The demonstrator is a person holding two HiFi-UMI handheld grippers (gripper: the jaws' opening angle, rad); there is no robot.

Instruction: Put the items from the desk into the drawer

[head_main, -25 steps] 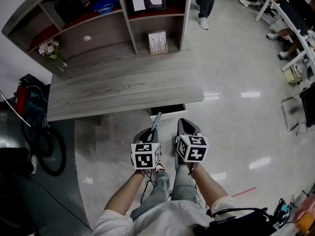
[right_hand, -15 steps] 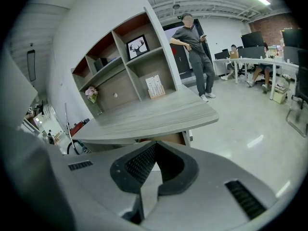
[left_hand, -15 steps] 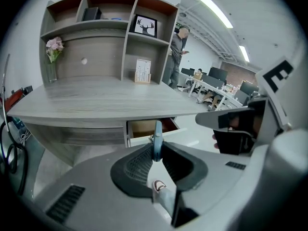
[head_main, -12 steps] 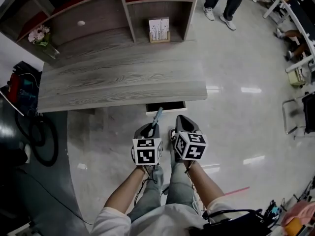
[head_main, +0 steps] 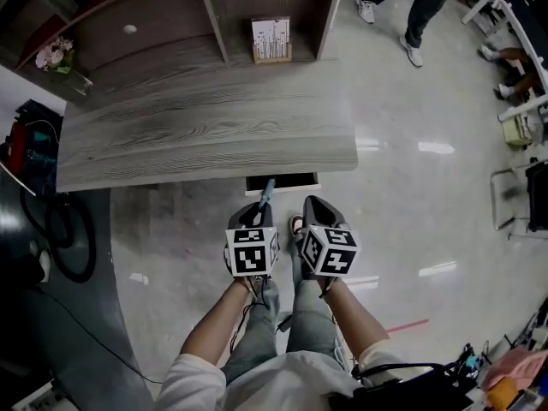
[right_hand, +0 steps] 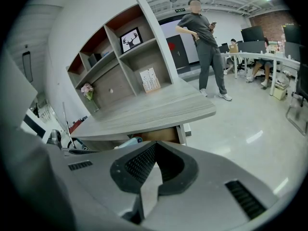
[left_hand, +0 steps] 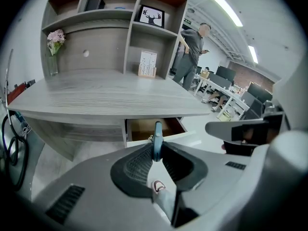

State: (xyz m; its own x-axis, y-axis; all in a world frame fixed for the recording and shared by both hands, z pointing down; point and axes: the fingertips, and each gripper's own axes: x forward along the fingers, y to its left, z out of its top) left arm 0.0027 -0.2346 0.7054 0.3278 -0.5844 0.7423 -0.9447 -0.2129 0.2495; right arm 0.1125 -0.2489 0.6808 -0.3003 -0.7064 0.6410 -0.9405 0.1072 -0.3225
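Head view, read left to right. Pink flowers (head_main: 53, 54) stand in a clear vase at the left rear corner of the grey wood-grain tabletop (head_main: 205, 135). They are set against the shelf unit (head_main: 171, 41) that rises along the tabletop's back edge. A printed card stand (head_main: 271, 39) sits upright in a lower bay of that unit, right of centre.

Below the tabletop's front edge, right of centre, the drawer (head_main: 281, 181) is pulled out. The left gripper view shows its wooden interior.

The left hand-held gripper (head_main: 262, 207) is just in front of the drawer and angled down toward it. Its jaws stand narrow, clamped on a slim blue item (head_main: 267, 191) (a pen or similar; the type cannot be told). The item projects past the jaw tips. In the head view its far end overlaps the drawer's front, and in the left gripper view it lines up with the drawer's opening. Whether it is actually over the opening cannot be told.

The right hand-held gripper (head_main: 311, 202) is just beside the left one, pointing the same way. Its jaws are closed tip to tip with nothing between them (the right gripper view shows the pads meeting).

Further right, a person (head_main: 419, 7) in dark trousers stands on the glossy floor beyond the tabletop's right end, well apart from both grippers.
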